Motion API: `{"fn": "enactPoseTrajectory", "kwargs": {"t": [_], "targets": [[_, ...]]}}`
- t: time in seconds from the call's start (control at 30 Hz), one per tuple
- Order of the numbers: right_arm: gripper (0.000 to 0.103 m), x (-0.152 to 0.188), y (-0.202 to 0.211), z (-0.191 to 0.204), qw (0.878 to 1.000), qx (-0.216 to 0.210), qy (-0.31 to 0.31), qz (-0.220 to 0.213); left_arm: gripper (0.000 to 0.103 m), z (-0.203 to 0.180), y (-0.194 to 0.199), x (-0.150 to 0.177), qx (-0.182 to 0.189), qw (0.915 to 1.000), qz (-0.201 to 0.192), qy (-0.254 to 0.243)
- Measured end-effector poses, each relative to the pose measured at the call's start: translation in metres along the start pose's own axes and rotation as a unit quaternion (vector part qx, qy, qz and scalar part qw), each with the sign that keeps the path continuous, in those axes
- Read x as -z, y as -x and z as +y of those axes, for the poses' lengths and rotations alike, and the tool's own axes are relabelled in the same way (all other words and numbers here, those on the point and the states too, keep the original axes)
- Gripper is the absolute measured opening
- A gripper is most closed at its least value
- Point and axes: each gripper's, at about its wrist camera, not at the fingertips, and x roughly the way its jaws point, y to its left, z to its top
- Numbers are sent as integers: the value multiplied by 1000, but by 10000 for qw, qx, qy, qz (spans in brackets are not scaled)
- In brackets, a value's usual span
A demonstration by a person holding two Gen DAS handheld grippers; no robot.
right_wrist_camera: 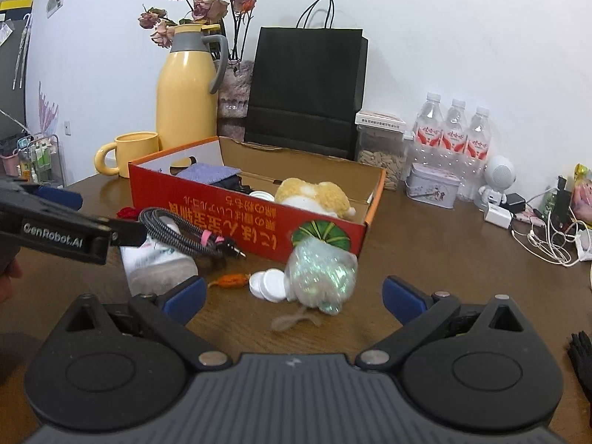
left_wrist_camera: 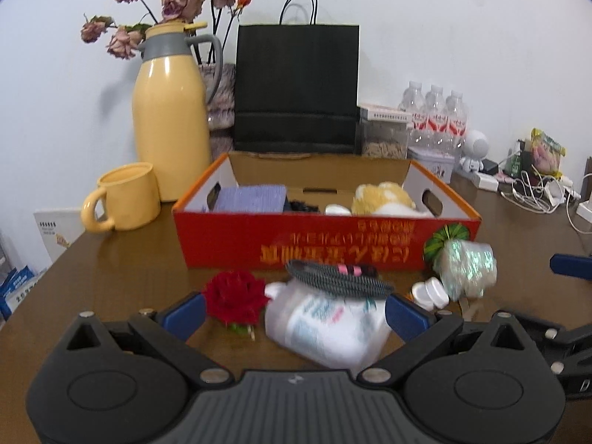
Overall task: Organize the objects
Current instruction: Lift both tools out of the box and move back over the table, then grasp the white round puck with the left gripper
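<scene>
While both grippers hang low over the brown table (left_wrist_camera: 122, 259), the left gripper (left_wrist_camera: 296, 310) has its blue fingers (left_wrist_camera: 185, 312) spread wide, one on each side of a white pouch (left_wrist_camera: 325, 327) that lies between them; whether the pads touch it cannot be told. Draped across the far end of the pouch is a coiled braided cable (left_wrist_camera: 338, 279) with a pink tie. Just left of the pouch, by the left finger, lies a red rose (left_wrist_camera: 235, 296). Ahead of this gripper stands the red box (left_wrist_camera: 325, 238), open at the top, with a purple cloth (left_wrist_camera: 251, 198) in its left part, a plush toy (left_wrist_camera: 383, 198) in its right part and a white cap (left_wrist_camera: 337, 210) between them. To the right of the pouch lie two white caps (left_wrist_camera: 431, 292), and beyond them a glittery bag (left_wrist_camera: 468, 268) leans by a green pumpkin (left_wrist_camera: 444, 240) against the box front. The right gripper (right_wrist_camera: 294, 296) is also wide open and holds nothing; its fingers (right_wrist_camera: 403, 296) frame the glittery bag (right_wrist_camera: 320, 275), which lies a little ahead of them, with the caps (right_wrist_camera: 268, 285) just left of it and a small orange object (right_wrist_camera: 231, 280) further left. In the right wrist view the left gripper (right_wrist_camera: 125, 233) reaches in from the left onto the pouch (right_wrist_camera: 159, 262) and cable (right_wrist_camera: 177, 233). Behind the box stand a yellow jug (left_wrist_camera: 170, 111), a yellow mug (left_wrist_camera: 124, 198), a black bag (left_wrist_camera: 296, 88) and three bottles (left_wrist_camera: 436, 114).
</scene>
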Motion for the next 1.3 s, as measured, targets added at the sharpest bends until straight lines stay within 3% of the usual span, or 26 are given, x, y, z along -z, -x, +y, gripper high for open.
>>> {"fn": "enactPoseTrajectory", "kwargs": {"t": [0.3,0.7,0.87,1.2,1.23,1.3], "targets": [[103,19,10,-15,9996,36,168,239,103,-14,10,25,-33,9993,383,42],[103,35,3,-35,9984,-96,-77,543,103,-44,4,56,-47,9952,977,-62],[103,39,-4,-38,9975,-94,-197,678,103,-45,10,64,-127,9967,800,-27],[103,44,-19,-40,9933,-111,-313,1104,102,-41,16,65,-79,9964,845,-74],[103,44,-21,-43,9923,-178,-438,1142,97,-42,17,65,-39,9966,811,-103],[103,44,-21,-45,9920,-164,-516,1143,71,-42,24,65,21,9974,708,-143]]}}
